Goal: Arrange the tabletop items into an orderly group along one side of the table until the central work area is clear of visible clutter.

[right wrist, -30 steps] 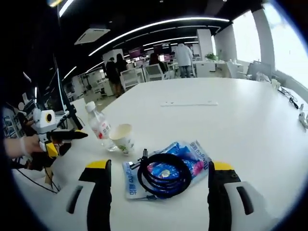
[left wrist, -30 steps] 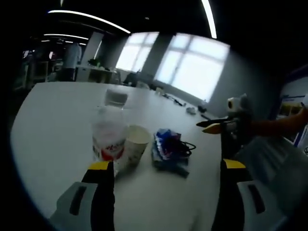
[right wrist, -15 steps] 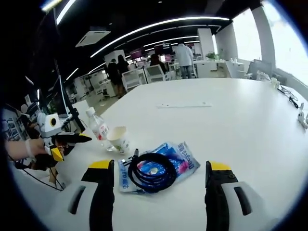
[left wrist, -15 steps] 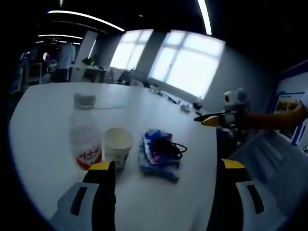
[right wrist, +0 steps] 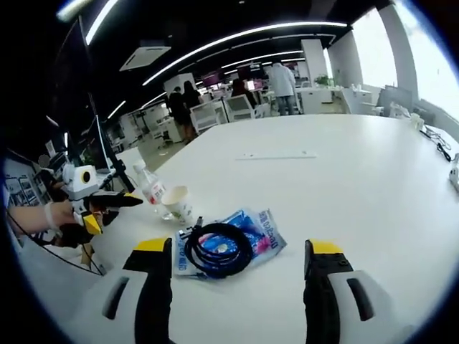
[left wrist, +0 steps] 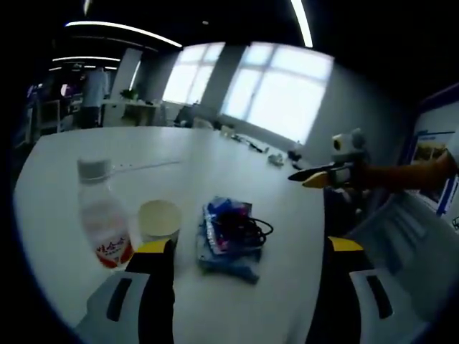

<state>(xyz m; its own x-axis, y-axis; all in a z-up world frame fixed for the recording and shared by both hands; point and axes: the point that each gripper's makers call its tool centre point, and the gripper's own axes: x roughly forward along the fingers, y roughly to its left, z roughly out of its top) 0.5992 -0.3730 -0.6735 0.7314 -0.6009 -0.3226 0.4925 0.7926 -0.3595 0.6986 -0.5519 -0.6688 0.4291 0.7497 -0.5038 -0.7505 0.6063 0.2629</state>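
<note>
We hold the right tool with jaws spread wide above the white tabletop, and just ahead between them lies one blue packet with one black coiled cable on top. Left of it stand one paper cup and one water bottle, both upright. Our left tool, also spread, faces the same group, the packet's long axis running away from it.
</note>
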